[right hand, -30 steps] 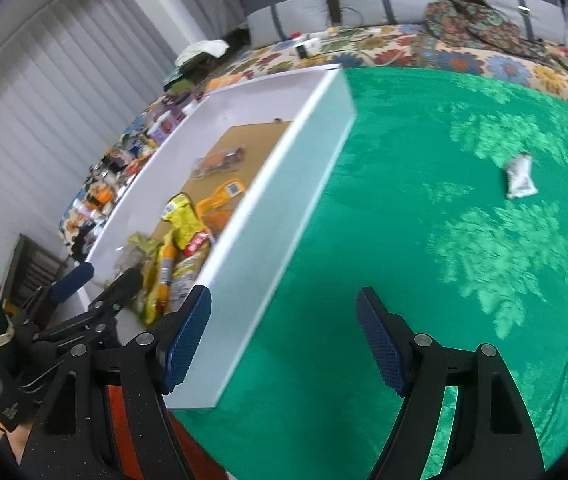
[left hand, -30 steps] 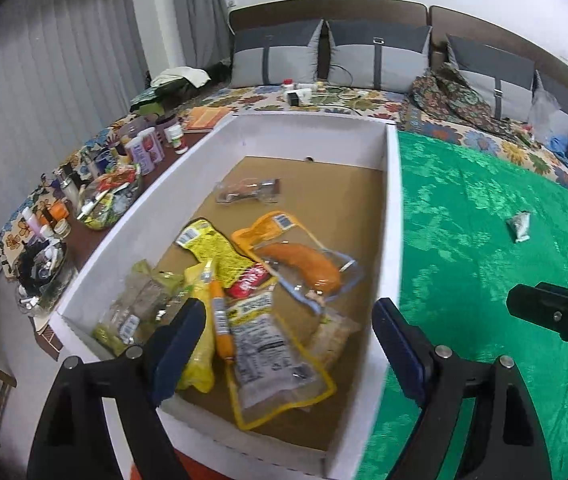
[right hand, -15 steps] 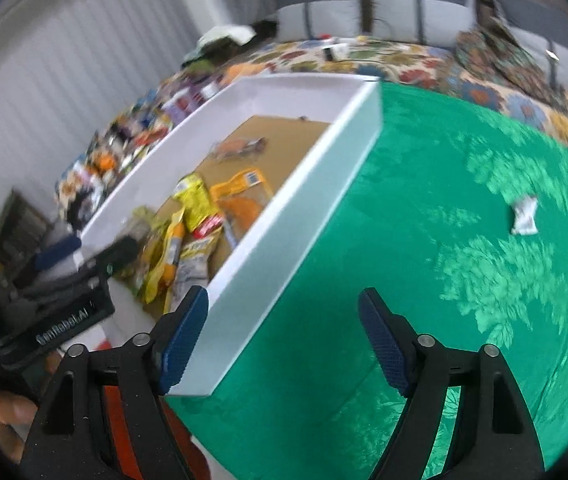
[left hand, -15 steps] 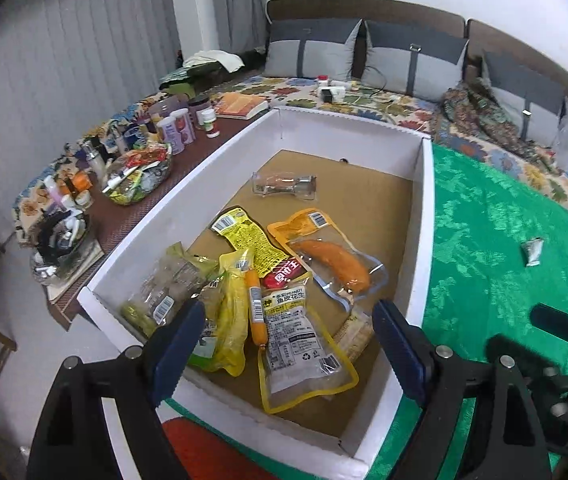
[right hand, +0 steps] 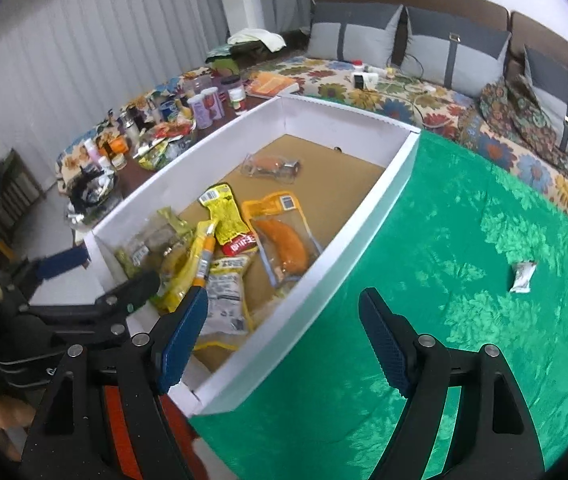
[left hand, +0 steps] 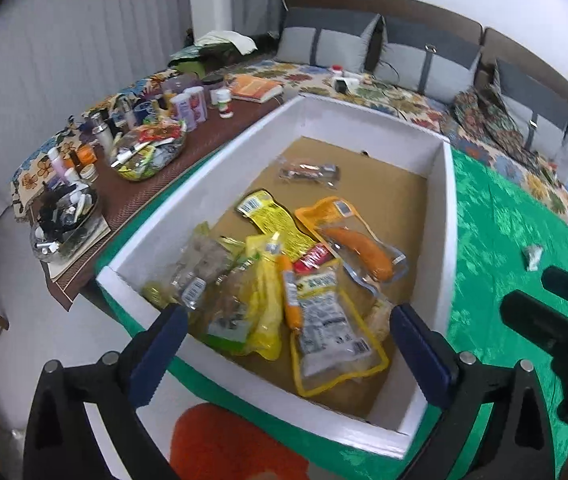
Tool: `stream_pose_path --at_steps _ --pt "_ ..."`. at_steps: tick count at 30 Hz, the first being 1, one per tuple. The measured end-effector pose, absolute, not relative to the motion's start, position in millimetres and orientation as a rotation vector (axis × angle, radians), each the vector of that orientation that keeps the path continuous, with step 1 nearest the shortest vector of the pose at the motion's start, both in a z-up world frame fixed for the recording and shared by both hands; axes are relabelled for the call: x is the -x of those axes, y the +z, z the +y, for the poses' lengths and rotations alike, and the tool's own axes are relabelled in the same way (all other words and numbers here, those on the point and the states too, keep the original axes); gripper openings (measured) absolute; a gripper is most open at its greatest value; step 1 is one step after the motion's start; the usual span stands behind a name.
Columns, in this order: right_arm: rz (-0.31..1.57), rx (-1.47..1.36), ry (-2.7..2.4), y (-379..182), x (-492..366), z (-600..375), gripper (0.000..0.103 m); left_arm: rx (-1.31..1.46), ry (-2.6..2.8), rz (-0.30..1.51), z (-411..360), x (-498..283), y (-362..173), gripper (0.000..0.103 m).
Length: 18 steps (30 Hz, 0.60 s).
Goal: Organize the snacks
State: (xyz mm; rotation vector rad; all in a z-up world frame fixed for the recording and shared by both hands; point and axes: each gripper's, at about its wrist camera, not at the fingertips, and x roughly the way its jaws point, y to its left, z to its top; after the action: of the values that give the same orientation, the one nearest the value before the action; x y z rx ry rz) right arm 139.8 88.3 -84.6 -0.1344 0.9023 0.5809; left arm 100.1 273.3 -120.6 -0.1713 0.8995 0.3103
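A white box (left hand: 450, 216) with a brown floor stands on a green cloth (left hand: 496, 240) and holds several snack packets, among them an orange sausage pack (left hand: 358, 242) and a yellow pack (left hand: 273, 222). It also shows in the right wrist view (right hand: 384, 196). One small silver packet (left hand: 532, 257) lies alone on the cloth right of the box, also in the right wrist view (right hand: 522, 277). My left gripper (left hand: 288, 354) is open and empty above the box's near end. My right gripper (right hand: 281, 336) is open and empty over the box's right wall.
A brown side table (left hand: 219, 136) left of the box carries bottles, jars and bowls of small items. A floral bed with grey cushions (left hand: 424, 60) runs along the back. An orange object (left hand: 235, 444) lies below the box's near edge.
Both grippers have pulled back and up from the box, so more of it and the side table shows. Both stayed open and empty. The snacks have not moved.
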Motion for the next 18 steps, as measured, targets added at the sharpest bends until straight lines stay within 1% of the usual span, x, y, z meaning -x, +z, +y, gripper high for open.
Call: stream_pose_path --at_steps 3,4,11,18 --pt "0.91 0.125 0.565 -81.7 -141.1 97.1 0.081 0.18 0.302 0.882 282.4 -96.8 -119.9 0.101" --pt "0.908 0.129 0.559 -81.2 -141.0 100.6 0.081 0.182 0.302 0.877 283.8 -96.0 -119.2 0.103" --pt "0.905 0.211 0.55 -80.5 -141.2 128.2 0.081 0.175 0.31 0.872 296.6 -95.5 -112.6 0.103" --pt "0.894 0.224 0.548 -74.4 -143.9 142.1 0.081 0.219 0.357 0.838 313.7 -90.1 -107.7 0.103"
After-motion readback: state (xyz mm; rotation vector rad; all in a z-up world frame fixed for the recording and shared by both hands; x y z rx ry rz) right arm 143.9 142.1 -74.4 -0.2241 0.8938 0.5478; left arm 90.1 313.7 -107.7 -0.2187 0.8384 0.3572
